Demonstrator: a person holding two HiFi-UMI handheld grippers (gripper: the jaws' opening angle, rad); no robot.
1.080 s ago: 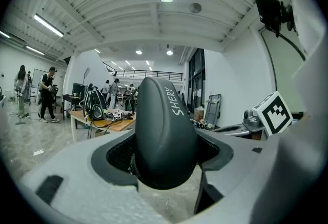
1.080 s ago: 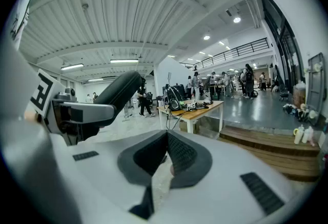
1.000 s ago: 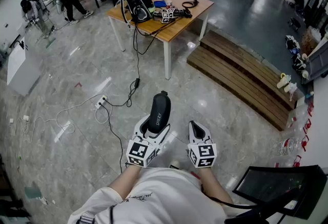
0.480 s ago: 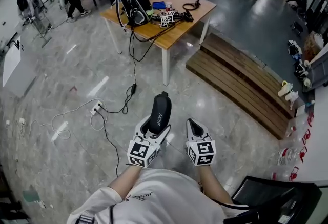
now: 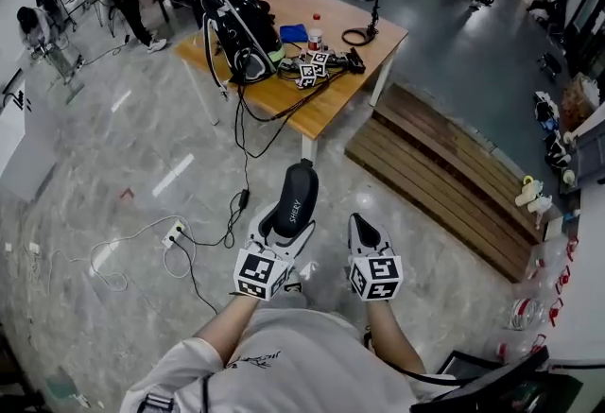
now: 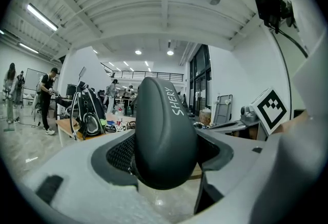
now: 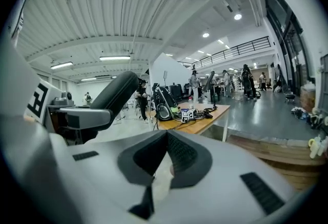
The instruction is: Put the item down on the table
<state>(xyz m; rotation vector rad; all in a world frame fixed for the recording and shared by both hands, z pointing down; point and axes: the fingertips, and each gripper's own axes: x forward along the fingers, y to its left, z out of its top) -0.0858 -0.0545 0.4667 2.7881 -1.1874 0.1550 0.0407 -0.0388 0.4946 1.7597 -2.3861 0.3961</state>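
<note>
Currently, my left gripper [image 5: 283, 232] is clamped on the task's item, a dark case [image 5: 295, 198] printed "SHERY". The case's lower end sits between the jaws and its upper end projects forward and upward, above the floor [image 5: 132, 156]. My right gripper [image 5: 360, 232], just beside the left one, has its jaws together with nothing between them. Both are held in front of the person's torso, well apart from the wooden surface [image 5: 326, 113] ahead. That surface carries a black backpack [image 5: 241, 33], a blue object [image 5: 294, 33], a small bottle [image 5: 315, 24], cables and marker cubes [image 5: 312, 69]. A slatted wooden platform [image 5: 444, 170] lies on the floor to its right.
</note>
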